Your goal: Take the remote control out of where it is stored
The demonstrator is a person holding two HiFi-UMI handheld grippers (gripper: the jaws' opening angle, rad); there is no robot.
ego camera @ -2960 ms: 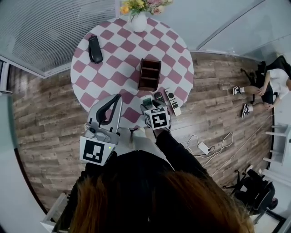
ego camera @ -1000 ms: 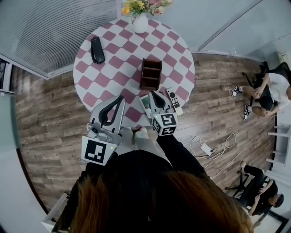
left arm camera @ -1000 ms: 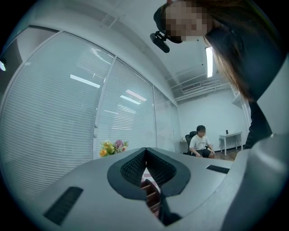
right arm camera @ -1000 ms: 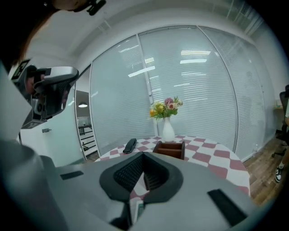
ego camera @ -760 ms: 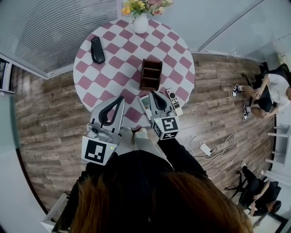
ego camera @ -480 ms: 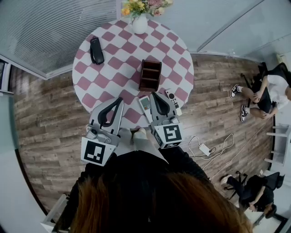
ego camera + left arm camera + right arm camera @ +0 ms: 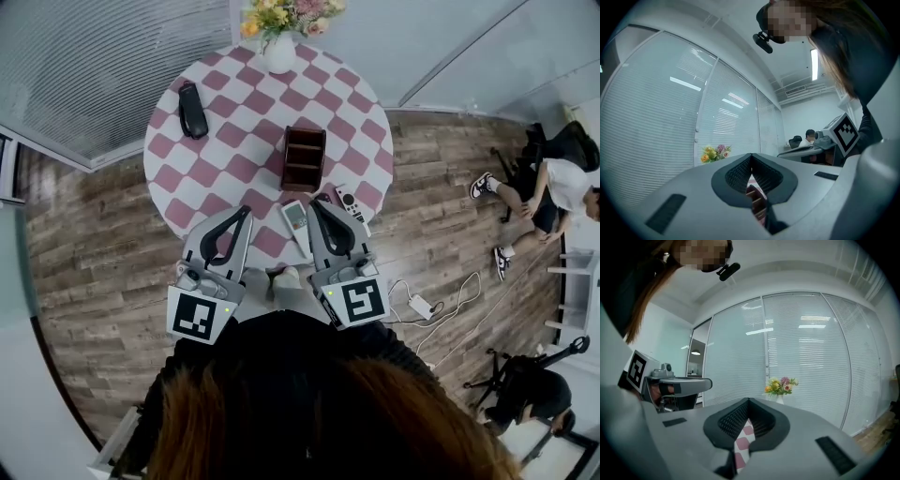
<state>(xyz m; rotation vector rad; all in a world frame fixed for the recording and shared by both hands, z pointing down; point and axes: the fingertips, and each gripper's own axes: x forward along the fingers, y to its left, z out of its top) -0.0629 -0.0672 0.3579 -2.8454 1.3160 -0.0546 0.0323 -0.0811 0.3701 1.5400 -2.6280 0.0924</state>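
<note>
Table (image 7: pixel 217 122) carries the wooden holder (image 7: pixel 303 157) at its centre. My right tool (image 7: pixel 315 206), jaws together on nothing, has drawn back toward me; my left tool (image 7: pixel 247 212) is likewise closed. The remote control (image 7: pixel 295 217) lies flat at the holder's six o'clock, so I judge it out.

The left gripper (image 7: pixel 751 163) had its jaws together, with nothing between them. Below them a brown wooden rack (image 7: pixel 754 199) showed. Flowers (image 7: pixel 715 152) stood at left, the right gripper (image 7: pixel 785 153) at right.
</note>
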